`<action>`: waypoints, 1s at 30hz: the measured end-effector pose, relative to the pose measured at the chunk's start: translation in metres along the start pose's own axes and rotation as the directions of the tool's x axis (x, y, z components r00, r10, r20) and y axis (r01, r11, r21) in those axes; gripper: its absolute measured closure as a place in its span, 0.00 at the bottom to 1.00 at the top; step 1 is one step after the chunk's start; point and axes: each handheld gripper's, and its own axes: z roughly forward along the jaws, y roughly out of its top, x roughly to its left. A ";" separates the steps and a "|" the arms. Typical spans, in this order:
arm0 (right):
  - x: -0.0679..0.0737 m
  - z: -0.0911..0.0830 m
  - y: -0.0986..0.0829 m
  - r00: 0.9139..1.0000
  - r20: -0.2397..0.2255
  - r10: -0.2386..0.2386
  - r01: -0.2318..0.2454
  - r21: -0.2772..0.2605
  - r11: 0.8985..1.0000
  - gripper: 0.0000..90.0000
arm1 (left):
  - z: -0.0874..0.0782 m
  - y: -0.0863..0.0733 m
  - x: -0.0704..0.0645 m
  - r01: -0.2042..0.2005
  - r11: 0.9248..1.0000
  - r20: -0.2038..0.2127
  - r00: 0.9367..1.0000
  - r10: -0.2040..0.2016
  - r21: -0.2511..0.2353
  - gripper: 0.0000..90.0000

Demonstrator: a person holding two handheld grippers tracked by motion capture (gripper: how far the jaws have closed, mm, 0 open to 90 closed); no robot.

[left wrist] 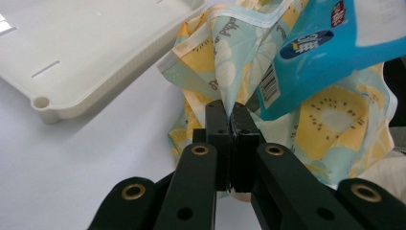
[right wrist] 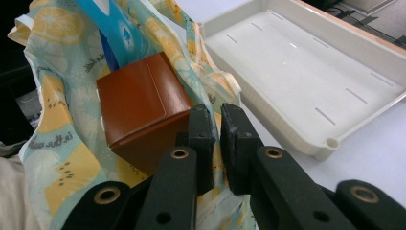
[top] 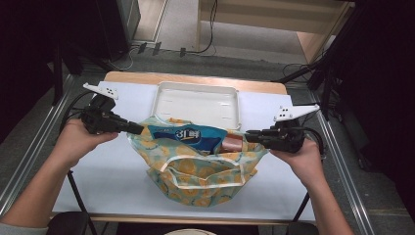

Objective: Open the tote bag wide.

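Fabric bag | left gripper clamps left rim | right gripper clamps right rim

White tray on white tabletop, black cables on grey floor beyond.

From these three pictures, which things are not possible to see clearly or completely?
- Blue packet: its lower part is hidden inside the fruit-print bag in the high view; its print is too small to read.
- Brown box: its underside is hidden by the bag cloth in the right gripper view.
- White tray: cut off by the top and left edges in the left gripper view.
- Anything deeper in the bag is hidden by the cloth.
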 end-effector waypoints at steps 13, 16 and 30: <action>-0.006 0.014 -0.027 0.999 -0.021 0.049 -0.049 -0.017 0.999 0.94 | 0.021 -0.026 0.007 0.010 0.999 0.014 1.000 -0.010 -0.038 1.00; -0.007 0.019 -0.032 0.998 -0.025 0.059 -0.060 -0.021 0.998 0.94 | 0.025 -0.032 0.010 0.019 0.999 0.011 1.000 -0.019 -0.047 1.00; -0.008 0.041 -0.059 0.994 -0.039 0.106 -0.106 0.001 0.994 0.94 | 0.048 -0.060 0.021 0.073 0.997 0.026 0.997 -0.072 -0.015 1.00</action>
